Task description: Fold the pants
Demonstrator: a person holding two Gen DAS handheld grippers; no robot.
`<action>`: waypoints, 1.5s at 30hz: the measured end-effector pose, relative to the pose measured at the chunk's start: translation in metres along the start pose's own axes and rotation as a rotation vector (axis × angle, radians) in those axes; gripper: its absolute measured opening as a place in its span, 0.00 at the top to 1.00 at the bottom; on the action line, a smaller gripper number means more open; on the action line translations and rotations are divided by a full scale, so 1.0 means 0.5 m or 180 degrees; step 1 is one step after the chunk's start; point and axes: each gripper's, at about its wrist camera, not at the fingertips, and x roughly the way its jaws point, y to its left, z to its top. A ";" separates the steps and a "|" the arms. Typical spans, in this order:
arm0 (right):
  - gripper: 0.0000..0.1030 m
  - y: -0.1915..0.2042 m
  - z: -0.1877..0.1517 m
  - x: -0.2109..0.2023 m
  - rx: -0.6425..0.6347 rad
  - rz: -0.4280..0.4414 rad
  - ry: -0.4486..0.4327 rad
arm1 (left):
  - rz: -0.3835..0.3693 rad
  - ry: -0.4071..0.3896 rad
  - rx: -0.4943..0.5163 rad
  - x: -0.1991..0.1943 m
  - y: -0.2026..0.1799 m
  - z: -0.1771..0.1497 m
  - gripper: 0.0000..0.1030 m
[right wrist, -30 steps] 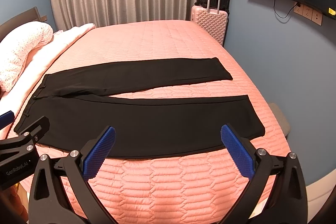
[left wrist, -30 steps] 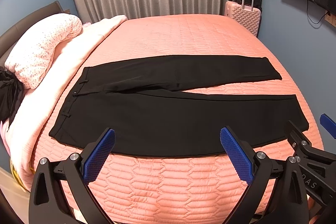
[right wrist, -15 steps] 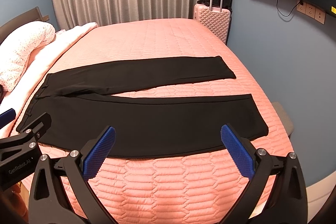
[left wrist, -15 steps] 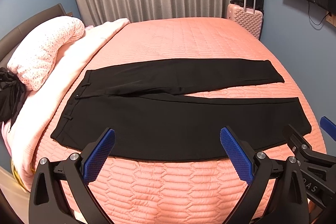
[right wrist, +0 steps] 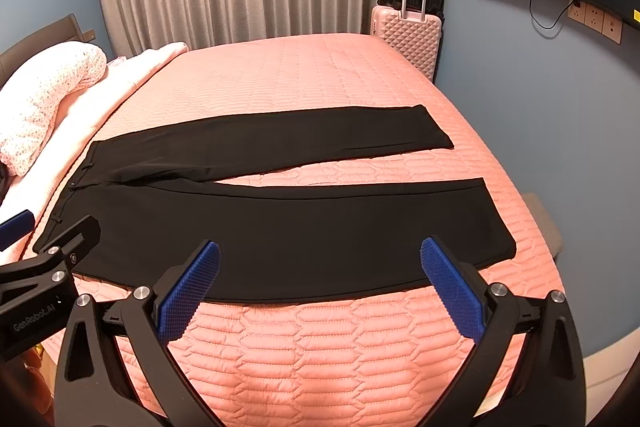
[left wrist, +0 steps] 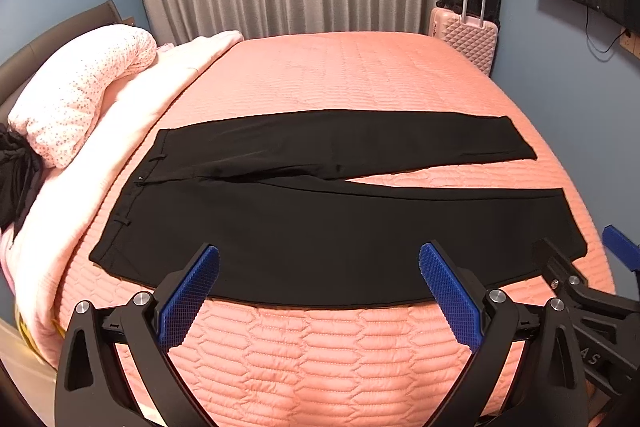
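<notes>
Pants laid out on the bed, no fold made yet.

We see the pants (left wrist: 320, 227) spread flat across the bed (left wrist: 340, 79), waistband toward the pillow (left wrist: 80, 99) and both legs running away from it, splayed so a wedge of pink cover shows between the hems; the black cloth looks smooth and thin, with only a small ruck at the crotch. By our judgement every fold is still to do, starting with laying one leg over the other. Our left tongs (left wrist: 320, 291) and right tongs (right wrist: 320, 291) hover at the pants' near edge, each pair wide apart and holding nothing.
</notes>
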 end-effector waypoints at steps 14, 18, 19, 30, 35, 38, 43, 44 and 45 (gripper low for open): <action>0.04 0.004 -0.004 0.004 -0.0006 -0.0001 0.0015 | 0.0072 0.0009 0.0066 0.004 -0.001 -0.008 0.05; 0.04 0.005 -0.005 0.007 -0.0010 -0.0006 0.0023 | 0.0071 0.0021 0.0073 0.006 0.002 -0.008 0.05; 0.04 0.006 -0.005 0.008 -0.0012 -0.0003 0.0023 | 0.0075 0.0024 0.0074 0.007 0.002 -0.008 0.05; 0.04 0.006 -0.006 0.018 -0.0003 -0.0009 0.0058 | 0.0078 0.0061 0.0077 0.020 0.005 -0.012 0.05; 0.04 0.006 -0.005 0.025 -0.0001 -0.0008 0.0078 | 0.0082 0.0081 0.0076 0.027 0.004 -0.011 0.05; 0.04 0.005 -0.006 0.029 0.0002 -0.0006 0.0089 | 0.0087 0.0088 0.0085 0.029 0.001 -0.011 0.05; 0.04 0.000 -0.006 0.036 0.0013 0.0001 0.0105 | 0.0092 0.0110 0.0076 0.036 0.004 -0.012 0.05; 0.04 -0.004 -0.004 0.042 0.0011 0.0013 0.0119 | 0.0093 0.0125 0.0060 0.041 0.010 -0.011 0.05; 0.04 -0.011 0.001 0.049 0.0013 0.0034 0.0132 | 0.0072 0.0142 0.0039 0.049 0.018 -0.007 0.05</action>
